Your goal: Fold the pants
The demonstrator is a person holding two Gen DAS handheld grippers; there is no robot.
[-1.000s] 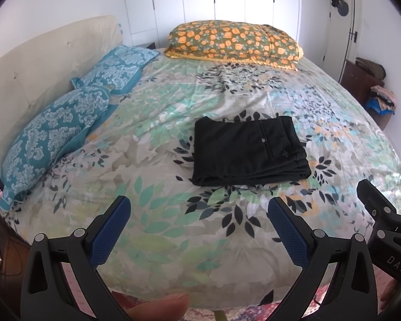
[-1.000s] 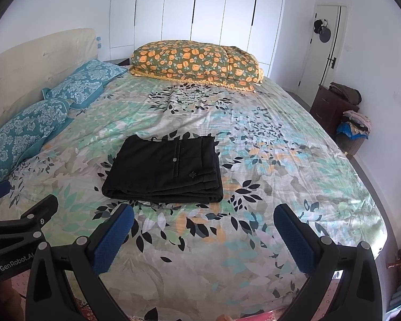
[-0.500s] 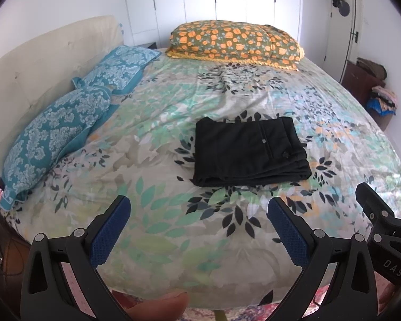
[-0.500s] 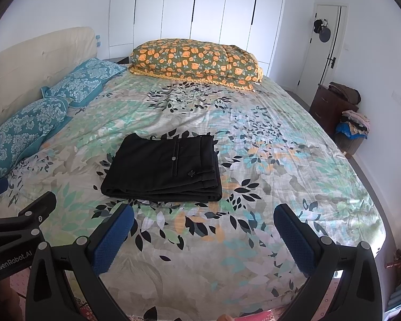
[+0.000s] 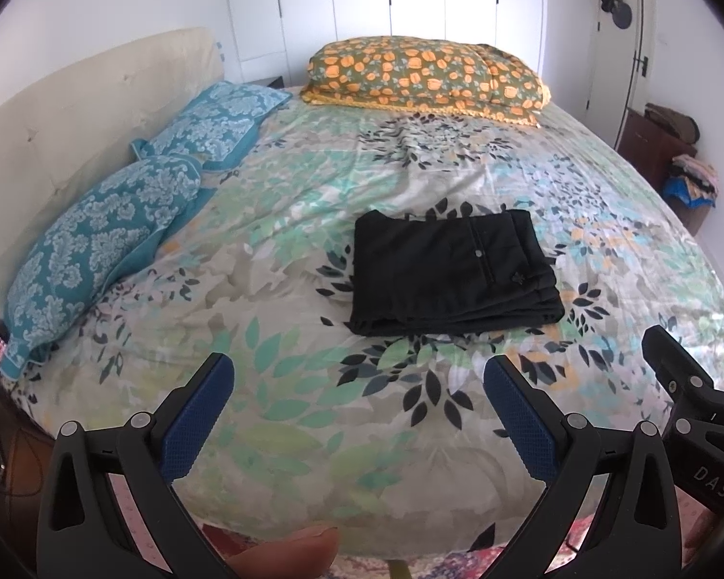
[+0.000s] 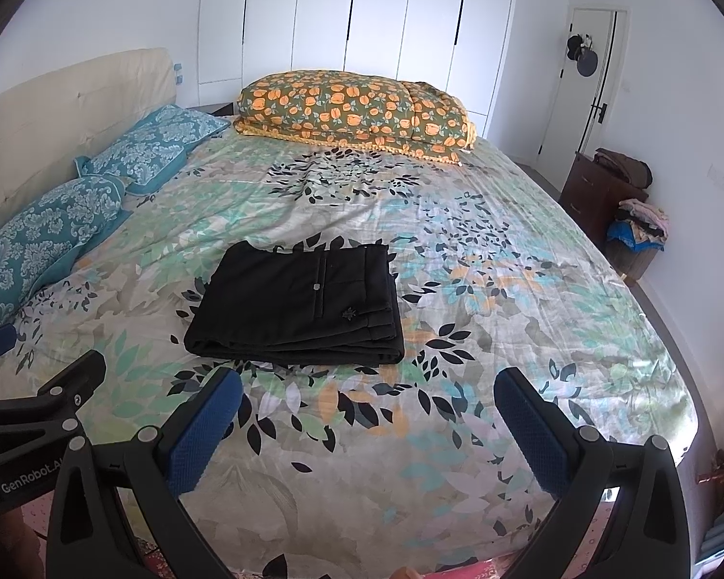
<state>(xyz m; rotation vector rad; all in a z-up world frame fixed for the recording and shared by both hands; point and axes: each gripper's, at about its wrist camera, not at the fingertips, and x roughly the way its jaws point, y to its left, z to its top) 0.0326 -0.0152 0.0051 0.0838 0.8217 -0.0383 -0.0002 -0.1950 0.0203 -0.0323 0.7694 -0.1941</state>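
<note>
Pants: the black pants (image 5: 451,275) lay on the floral bedspread (image 5: 275,222) near the middle of the bed, folded into a compact rectangle with stacked layers showing along the near edge; a pocket button faced up.
Left gripper: the left gripper (image 5: 357,415) hung at the near edge of the bed, well short of the pants, its blue-padded fingers (image 5: 195,415) spread wide with nothing between them.
Right gripper: the right gripper (image 6: 367,429) sat beside it, also short of the pants, fingers apart and empty.
Surroundings: 2 teal patterned pillows (image 6: 48,236) lay by the headboard and an orange-flowered quilt (image 6: 352,113) at the far side, all well apart from the pants.
Step in hand: by the look of the bundle, the folding appeared finished and both tools were clear of it.
Next move: probably none beyond keeping clear; if neatening were wanted, it would call for reaching forward and pressing the near layered edge flat without dragging the stack.
</note>
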